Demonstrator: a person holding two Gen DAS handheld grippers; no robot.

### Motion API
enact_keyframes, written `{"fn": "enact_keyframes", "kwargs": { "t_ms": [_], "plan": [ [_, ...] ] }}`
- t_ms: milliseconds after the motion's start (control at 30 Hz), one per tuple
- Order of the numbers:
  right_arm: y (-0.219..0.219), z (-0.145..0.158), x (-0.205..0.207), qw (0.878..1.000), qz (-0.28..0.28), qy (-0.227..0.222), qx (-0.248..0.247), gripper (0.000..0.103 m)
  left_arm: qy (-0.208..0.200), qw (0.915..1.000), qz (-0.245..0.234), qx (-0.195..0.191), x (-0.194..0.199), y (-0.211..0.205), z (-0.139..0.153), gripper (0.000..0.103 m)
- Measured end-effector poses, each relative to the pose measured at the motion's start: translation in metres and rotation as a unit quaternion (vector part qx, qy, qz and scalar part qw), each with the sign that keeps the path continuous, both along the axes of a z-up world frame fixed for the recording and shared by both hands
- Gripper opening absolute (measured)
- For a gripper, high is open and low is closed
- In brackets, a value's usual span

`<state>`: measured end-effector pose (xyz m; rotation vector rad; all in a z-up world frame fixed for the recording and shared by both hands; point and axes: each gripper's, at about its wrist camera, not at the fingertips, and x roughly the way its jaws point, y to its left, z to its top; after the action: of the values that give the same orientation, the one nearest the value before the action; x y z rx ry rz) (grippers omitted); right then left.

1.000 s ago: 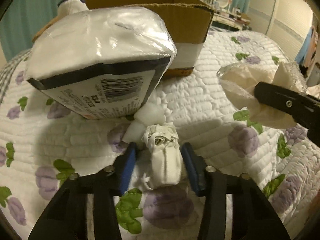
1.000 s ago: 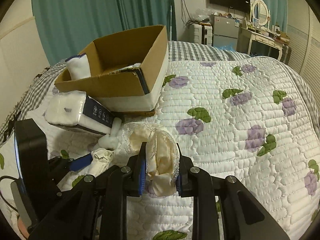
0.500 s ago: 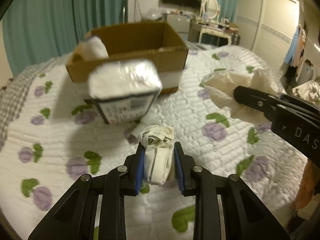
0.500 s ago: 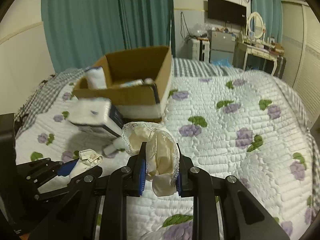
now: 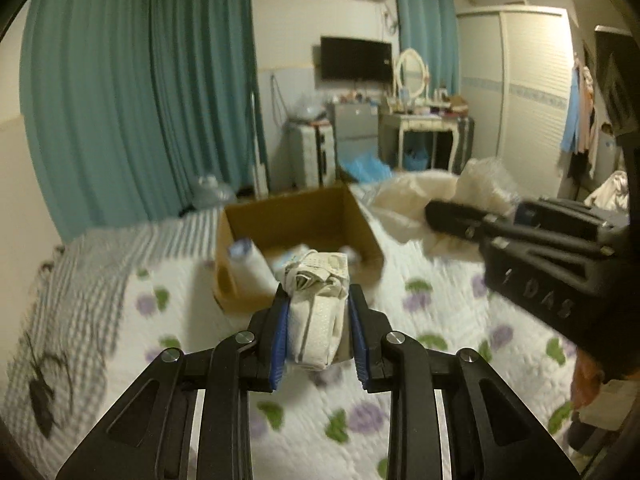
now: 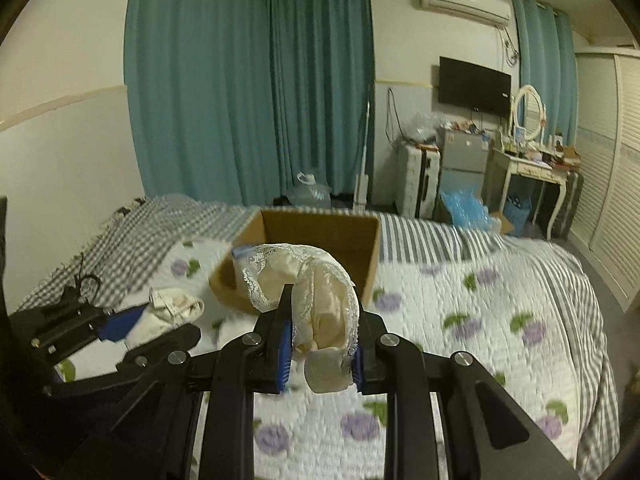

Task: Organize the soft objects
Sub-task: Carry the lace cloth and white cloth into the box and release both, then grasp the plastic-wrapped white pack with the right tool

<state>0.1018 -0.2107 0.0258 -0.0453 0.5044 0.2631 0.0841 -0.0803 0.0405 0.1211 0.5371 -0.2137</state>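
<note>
My left gripper (image 5: 318, 320) is shut on a rolled white cloth bundle (image 5: 318, 312) and holds it high above the bed, in front of the open cardboard box (image 5: 296, 216). My right gripper (image 6: 322, 336) is shut on a cream lace-trimmed cloth (image 6: 320, 300), also lifted above the bed. The box (image 6: 320, 236) lies beyond it and holds white packs (image 5: 250, 264). The right gripper with its cream cloth (image 5: 412, 200) shows at the right of the left wrist view. The left gripper with its white bundle (image 6: 174, 304) shows at lower left of the right wrist view.
The bed has a white quilt with purple flowers (image 6: 480, 320) and a grey checked blanket (image 6: 120, 240) at the far left. Teal curtains (image 6: 248, 100), a dressing table (image 6: 528, 176) and a wardrobe (image 5: 532, 100) stand beyond the bed.
Both grippers have risen well above the bed with their cloths. The left gripper closed on the white bundle and lifted it; the large tissue pack has dropped out of view.
</note>
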Motion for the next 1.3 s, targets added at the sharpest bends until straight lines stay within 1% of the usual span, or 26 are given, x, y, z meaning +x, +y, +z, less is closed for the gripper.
{"fn": "enact_keyframes", "kwargs": {
  "t_ms": [133, 267, 300, 333, 400, 433, 500, 567, 600, 633, 667, 733, 800, 867, 933, 1000, 1033, 1100, 1167, 1200, 1233, 1267, 1300],
  "plan": [
    [0.010, 0.016, 0.028, 1.000, 0.009, -0.012, 0.003, 0.022, -0.007, 0.9999, 0.007, 0.007, 0.041, 0.011, 0.016, 0.027],
    [0.016, 0.027, 0.065, 1.000, 0.014, -0.019, 0.006, 0.022, -0.010, 0.9997, 0.010, 0.019, 0.087, 0.017, 0.017, 0.028],
    [0.018, 0.029, 0.075, 1.000, 0.016, -0.019, 0.010, 0.022, -0.011, 0.9996, 0.012, 0.022, 0.104, 0.018, 0.013, 0.028],
    [0.020, 0.028, 0.091, 1.000, 0.017, -0.018, 0.011, 0.022, -0.011, 0.9996, 0.012, 0.023, 0.113, 0.019, 0.010, 0.028],
    [0.024, 0.025, 0.111, 1.000, 0.014, -0.018, 0.005, 0.022, -0.004, 0.9996, 0.011, 0.027, 0.139, 0.021, -0.003, 0.030],
    [0.028, 0.019, 0.126, 1.000, 0.012, -0.017, 0.000, 0.022, 0.002, 0.9994, 0.011, 0.033, 0.154, 0.021, -0.012, 0.030],
    [0.034, 0.005, 0.151, 1.000, 0.012, -0.006, -0.003, 0.022, 0.000, 0.9987, 0.015, 0.049, 0.173, 0.020, -0.026, 0.030],
    [0.038, -0.011, 0.171, 1.000, 0.013, 0.006, -0.002, 0.023, -0.002, 0.9971, 0.024, 0.072, 0.190, 0.018, -0.042, 0.043],
    [0.040, -0.022, 0.183, 1.000, 0.012, 0.015, -0.001, 0.023, -0.003, 0.9961, 0.031, 0.083, 0.198, 0.018, -0.050, 0.061],
    [0.042, -0.031, 0.193, 1.000, 0.010, 0.022, 0.000, 0.023, -0.007, 0.9950, 0.042, 0.090, 0.205, 0.020, -0.057, 0.069],
    [0.042, -0.038, 0.200, 1.000, 0.009, 0.028, 0.001, 0.023, -0.010, 0.9943, 0.052, 0.093, 0.208, 0.022, -0.061, 0.070],
    [0.041, -0.051, 0.214, 0.999, 0.008, 0.038, 0.003, 0.024, -0.006, 0.9954, 0.051, 0.081, 0.212, 0.026, -0.064, 0.070],
    [0.037, -0.060, 0.223, 0.999, 0.009, 0.045, 0.006, 0.036, 0.005, 0.9965, 0.050, 0.068, 0.215, 0.033, -0.065, 0.070],
    [0.034, -0.065, 0.229, 0.999, 0.004, 0.050, 0.008, 0.066, 0.004, 0.9962, 0.058, 0.064, 0.214, 0.041, -0.063, 0.070],
    [0.031, -0.065, 0.231, 0.999, -0.005, 0.052, 0.008, 0.076, -0.001, 0.9960, 0.065, 0.061, 0.209, 0.045, -0.056, 0.070],
    [0.025, -0.059, 0.226, 0.999, -0.016, 0.040, 0.015, 0.082, -0.007, 0.9962, 0.070, 0.051, 0.198, 0.047, -0.045, 0.070],
    [0.022, -0.053, 0.221, 0.999, -0.017, 0.035, 0.024, 0.087, -0.010, 0.9963, 0.072, 0.045, 0.194, 0.046, -0.037, 0.070],
    [0.017, -0.043, 0.211, 0.999, -0.021, 0.030, 0.027, 0.088, -0.022, 0.9964, 0.073, 0.038, 0.177, 0.051, -0.017, 0.070],
    [0.014, -0.028, 0.196, 0.999, -0.032, 0.018, 0.019, 0.093, -0.035, 0.9960, 0.075, 0.035, 0.160, 0.054, 0.000, 0.070],
    [0.014, -0.021, 0.187, 0.999, -0.032, 0.015, 0.015, 0.094, -0.047, 0.9956, 0.075, 0.031, 0.144, 0.057, 0.015, 0.070],
    [0.016, -0.013, 0.178, 0.999, -0.028, 0.015, 0.011, 0.095, -0.054, 0.9954, 0.074, 0.027, 0.135, 0.060, 0.022, 0.070],
    [0.019, -0.004, 0.167, 1.000, -0.024, 0.014, 0.006, 0.097, -0.068, 0.9947, 0.074, 0.021, 0.119, 0.066, 0.035, 0.071],
    [0.022, 0.005, 0.155, 1.000, -0.022, 0.011, -0.001, 0.098, -0.075, 0.9942, 0.075, 0.018, 0.108, 0.069, 0.043, 0.080]
  ]
}}
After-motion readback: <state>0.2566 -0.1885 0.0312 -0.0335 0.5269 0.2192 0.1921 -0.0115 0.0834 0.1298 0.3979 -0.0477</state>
